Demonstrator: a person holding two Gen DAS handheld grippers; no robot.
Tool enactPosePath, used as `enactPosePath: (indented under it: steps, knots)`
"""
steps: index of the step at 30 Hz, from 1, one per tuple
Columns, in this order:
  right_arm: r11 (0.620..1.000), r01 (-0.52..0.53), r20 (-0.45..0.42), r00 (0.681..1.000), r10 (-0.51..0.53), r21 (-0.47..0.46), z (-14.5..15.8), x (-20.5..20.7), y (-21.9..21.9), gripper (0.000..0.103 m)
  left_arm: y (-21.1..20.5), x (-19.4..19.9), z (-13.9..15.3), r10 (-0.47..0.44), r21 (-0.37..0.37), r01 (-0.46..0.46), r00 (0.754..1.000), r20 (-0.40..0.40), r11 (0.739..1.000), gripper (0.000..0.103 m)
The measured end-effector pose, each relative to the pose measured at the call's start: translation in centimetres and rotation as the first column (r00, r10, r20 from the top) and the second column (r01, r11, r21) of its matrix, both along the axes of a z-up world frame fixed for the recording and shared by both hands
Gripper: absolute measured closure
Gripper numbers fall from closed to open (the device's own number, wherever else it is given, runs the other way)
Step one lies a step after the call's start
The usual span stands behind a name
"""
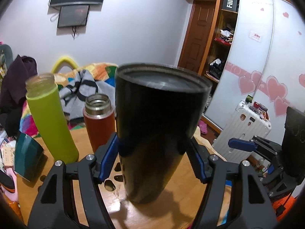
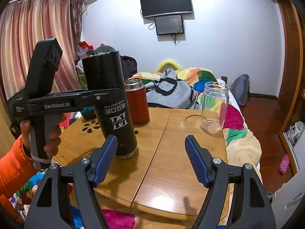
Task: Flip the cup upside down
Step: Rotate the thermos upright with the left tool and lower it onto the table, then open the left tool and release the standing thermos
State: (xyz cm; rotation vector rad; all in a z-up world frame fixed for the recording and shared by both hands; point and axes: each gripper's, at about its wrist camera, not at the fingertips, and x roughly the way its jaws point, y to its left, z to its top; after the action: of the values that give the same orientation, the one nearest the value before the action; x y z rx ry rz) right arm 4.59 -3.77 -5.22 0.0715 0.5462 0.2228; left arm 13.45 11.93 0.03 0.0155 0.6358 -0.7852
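Gripping the black cup (image 1: 160, 126) at mid-body, the left tool (image 1: 154, 152) holds it on the desk (image 1: 106, 200), apparently already inverted, printed lettering upside down. From the right wrist, the right tool (image 2: 150, 158) hangs released beside the cup (image 2: 110, 105); letting go likely comes next.

- Home bedroom.
- Bed (image 2: 190, 82) with patchwork quilt (image 2: 236, 118).
- Wardrobe (image 1: 253, 43), heart-decal sliding doors.
- Wall TV (image 2: 165, 2), pink curtains (image 2: 36, 43), suitcase (image 1: 246, 127).
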Motion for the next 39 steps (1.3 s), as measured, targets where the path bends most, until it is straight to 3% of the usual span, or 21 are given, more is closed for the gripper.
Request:
enactPosePath:
  steps: [14, 20, 27, 30, 33, 39]
  knots:
    - [1.000, 0.006, 0.006, 1.000, -0.006, 0.015, 0.2, 0.0, -0.4, 0.033, 1.1, -1.4, -0.5, -0.006, -0.010, 0.007, 1.000, 0.011, 1.000, 0.036]
    - [1.000, 0.010, 0.024, 1.000, -0.010, 0.016, 0.6, -0.4, -0.2, 0.032, 3.5, -3.1, -0.7, 0.051, -0.019, -0.051, 0.998, 0.024, 0.999, 0.034]
    - [0.999, 0.038, 0.095, 0.995, -0.037, -0.004, 2.1, -1.6, 0.4, 0.021, 6.0, -6.5, 0.8, 0.114, -0.055, -0.109, 0.988, 0.107, 0.993, 0.014]
    - [0.998, 0.055, 0.131, 0.990, -0.052, -0.018, 2.9, -2.3, 0.8, 0.019, 6.4, -8.1, 1.8, 0.177, -0.053, -0.170, 0.971, 0.162, 0.984, 0.004]
    - [0.996, 0.081, 0.169, 0.983, -0.076, -0.026, 3.6, -3.0, 1.1, 0.014, 6.8, -9.6, 2.4, 0.223, -0.036, -0.221, 0.950, 0.219, 0.975, 0.000]
    - [0.991, 0.129, 0.248, 0.962, -0.116, -0.036, 4.6, -4.6, 1.7, 0.000, 6.8, -12.5, 2.3, 0.311, -0.006, -0.325, 0.898, 0.313, 0.946, 0.000]
